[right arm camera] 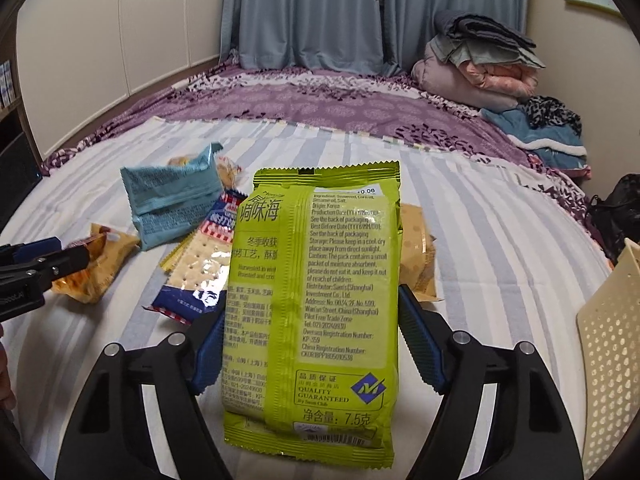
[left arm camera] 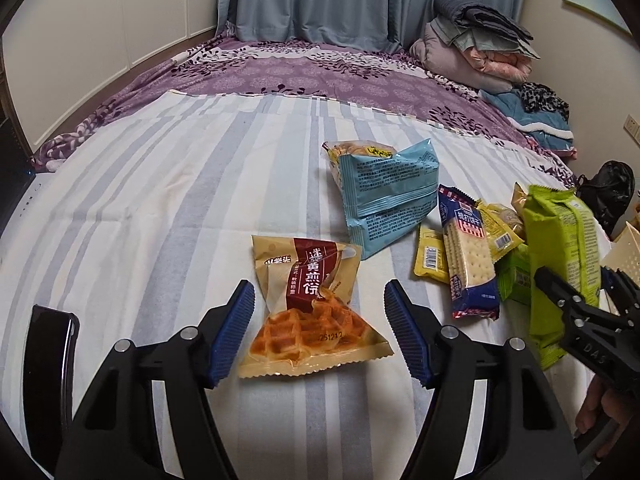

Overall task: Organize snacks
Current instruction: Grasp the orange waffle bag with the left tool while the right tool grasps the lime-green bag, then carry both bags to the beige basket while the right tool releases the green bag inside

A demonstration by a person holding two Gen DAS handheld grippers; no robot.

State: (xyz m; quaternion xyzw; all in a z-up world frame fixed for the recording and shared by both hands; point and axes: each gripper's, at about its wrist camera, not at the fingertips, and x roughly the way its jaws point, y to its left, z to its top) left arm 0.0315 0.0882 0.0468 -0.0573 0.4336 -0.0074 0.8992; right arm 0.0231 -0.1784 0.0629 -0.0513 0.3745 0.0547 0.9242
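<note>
- You are working over a bed [left arm camera: 160, 208] spread with a striped sheet, with blue curtains [left arm camera: 312, 0] at the far side and folded bedding [left arm camera: 476, 44] in the right corner.
- A cream perforated basket [right arm camera: 608, 340] shows at the right edge of the right wrist view; that is probably where the snacks go, though little of it is visible.
- The seaweed pack [right arm camera: 316, 312], green and the biggest item near you, stands upright between the pads of your right tool [right arm camera: 310, 344]. Both pads press on its sides, so the tool is clamped on it, and it looks lifted clear of the sheet.
- The blue bags [left arm camera: 384, 196] lie at the middle of the bed, a little beyond the rest of the pile.
- The cracker sleeve [left arm camera: 468, 256] lies beside small yellow packets [left arm camera: 432, 256], just right of the blue bags.
- The waffle pack [left arm camera: 316, 312] lies flat on the sheet between the spread fingers of your left tool [left arm camera: 320, 328]; its pads stand apart from the wrapper on both sides, gripping nothing.
- The step in hand looks like two pickups at once: seaweed already held, waffle not yet taken.
- Next, swing the seaweed right toward the basket, and close the left tool gently on the waffle's middle, since the puffed wrapper may slip or crush.
</note>
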